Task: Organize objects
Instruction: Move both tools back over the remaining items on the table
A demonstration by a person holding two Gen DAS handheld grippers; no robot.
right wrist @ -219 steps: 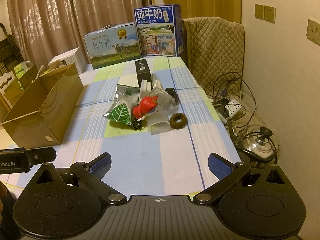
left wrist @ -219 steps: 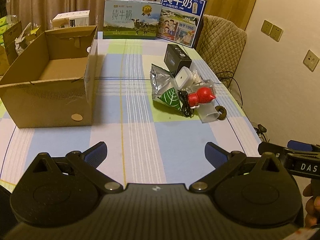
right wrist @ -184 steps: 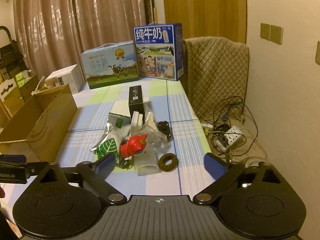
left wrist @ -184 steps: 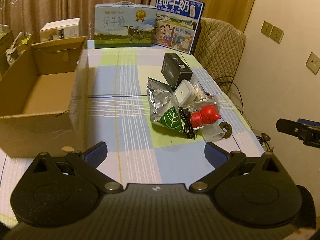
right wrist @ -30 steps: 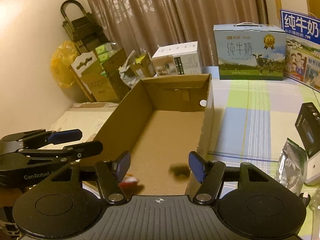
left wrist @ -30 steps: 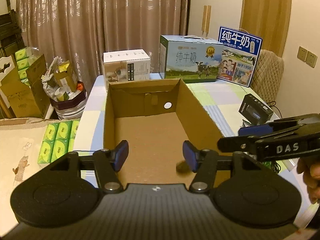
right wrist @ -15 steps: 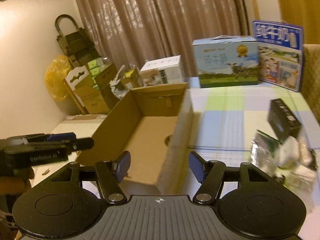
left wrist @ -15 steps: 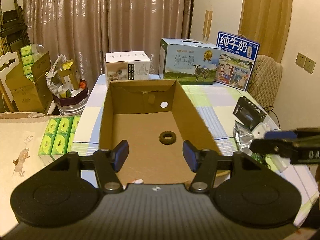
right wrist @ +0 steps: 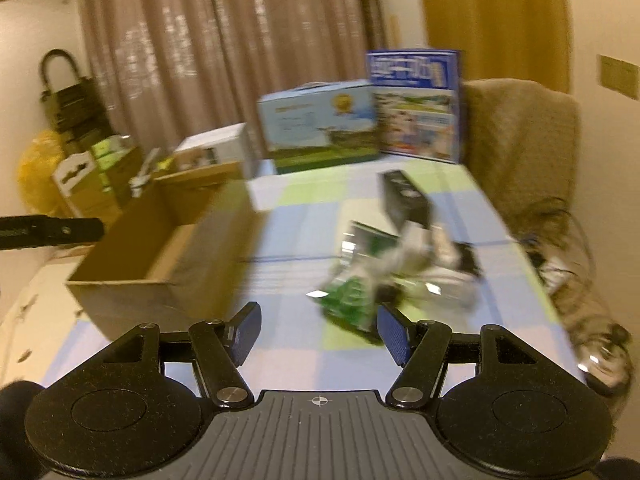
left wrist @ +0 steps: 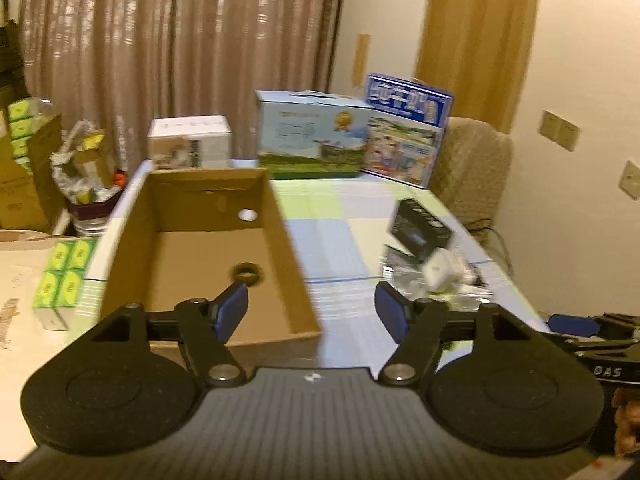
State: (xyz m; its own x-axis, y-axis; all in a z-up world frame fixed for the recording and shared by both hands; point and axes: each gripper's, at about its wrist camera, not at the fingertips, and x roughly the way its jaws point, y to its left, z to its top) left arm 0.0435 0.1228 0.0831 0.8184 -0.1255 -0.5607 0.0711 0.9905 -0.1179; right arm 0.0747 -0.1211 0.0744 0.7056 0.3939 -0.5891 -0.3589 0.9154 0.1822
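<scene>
Claws of both handheld grippers stand spread and empty above a checked counter (left wrist: 328, 240). Left claw (left wrist: 311, 312) looks over the near right corner of an open cardboard box (left wrist: 208, 256), on whose floor a dark ring (left wrist: 246, 271) already lies. Right claw (right wrist: 318, 334) faces a loose pile near the counter's right side: a green-printed foil pouch (right wrist: 352, 300), a black box (right wrist: 406, 200), a small white block (left wrist: 440, 268) and some clear wrapping, all heaped and touching one another. Two milk cartons (left wrist: 312, 146) stand at the far edge and appear to be no part of the sorting. Both views are smeared by motion, so the finer items in the pile cannot be told apart.

Judged from the layout, most of the task remains, since the pile lies outside the box. Likely hazards:
- Tangled items: closing on one piece could drag its neighbours along, because they overlap.
- Slippery pouch: crinkled foil may slide from the pads if pinched at a loose edge.
- Crowding: the two grippers sit near each other and could collide on one shared approach.
- Box wall: a low carry could catch the rim.
</scene>
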